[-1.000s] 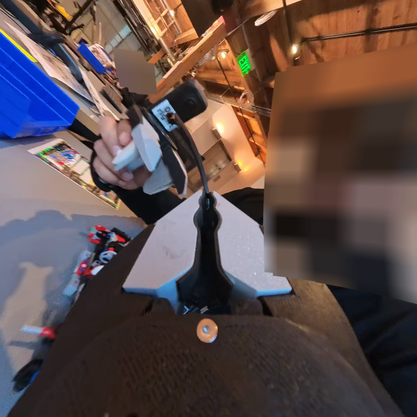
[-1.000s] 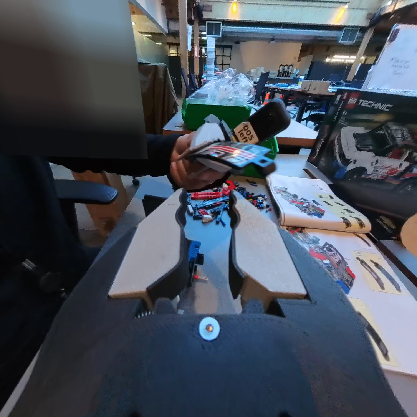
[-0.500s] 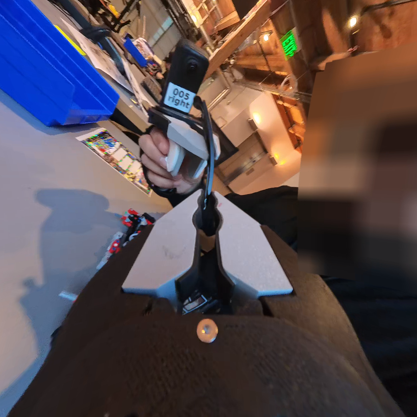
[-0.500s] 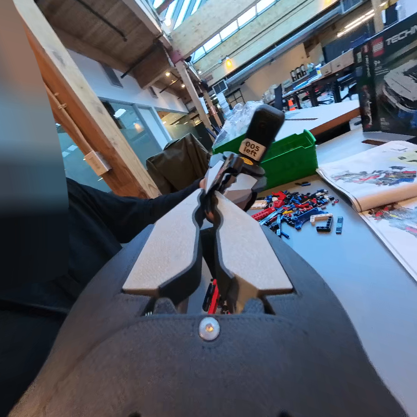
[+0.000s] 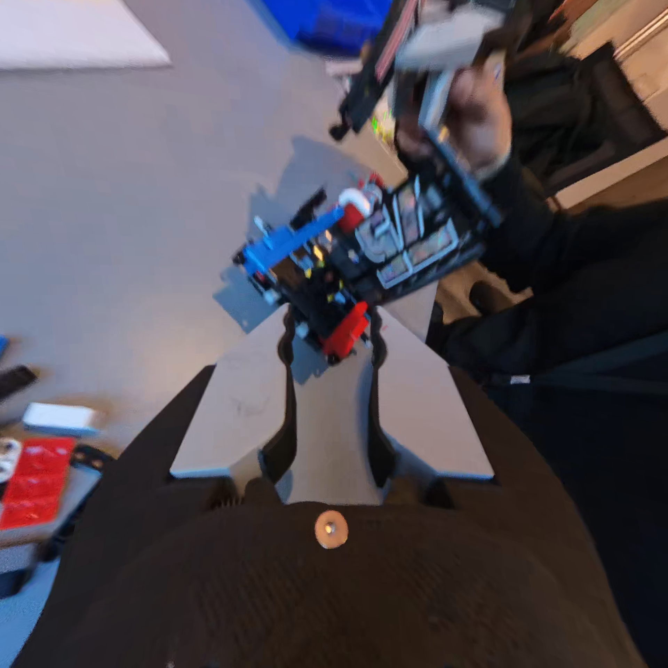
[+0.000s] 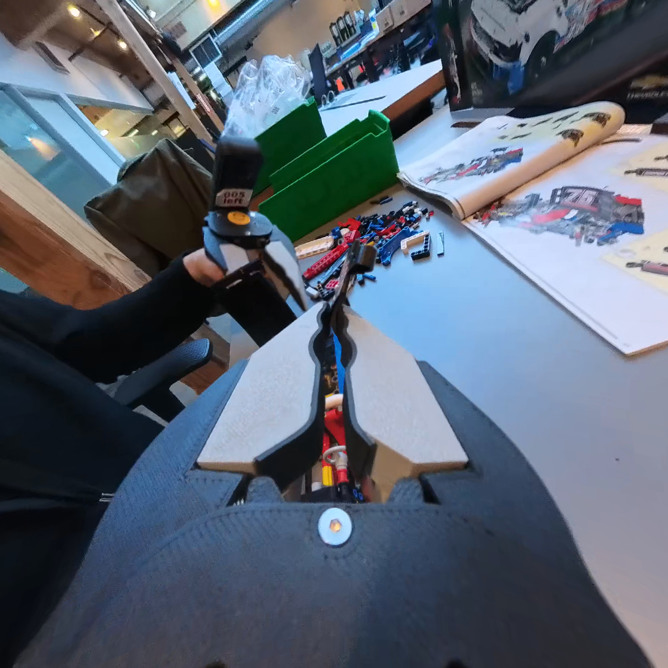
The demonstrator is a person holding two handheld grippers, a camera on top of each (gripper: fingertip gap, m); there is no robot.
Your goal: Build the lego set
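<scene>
Lego car assembly (image 5: 347, 260) now hangs above the tabletop (image 5: 108, 180), pinched in the right gripper (image 6: 334, 318)'s nearly closed fingers, since the left gripper (image 5: 329, 325) has spread its fingers and let go, apparently to regrip.

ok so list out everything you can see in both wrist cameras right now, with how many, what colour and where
Lego assembly: one, black, blue and red, held above the table between both grippers.
Loose Lego pieces: a pile, mixed red, blue, black and white, on the table before the bins.
Green bins: two, behind the pile.
Clear bags: several, in the rear bin.
Instruction booklet: one, open, on the table's right side.
Set box: one, dark, upright at the far right.
Grey table: one.
Blue bin: one, blurred, far edge.
Left gripper: open, around the assembly's red end.
Right gripper: shut on the assembly.
</scene>
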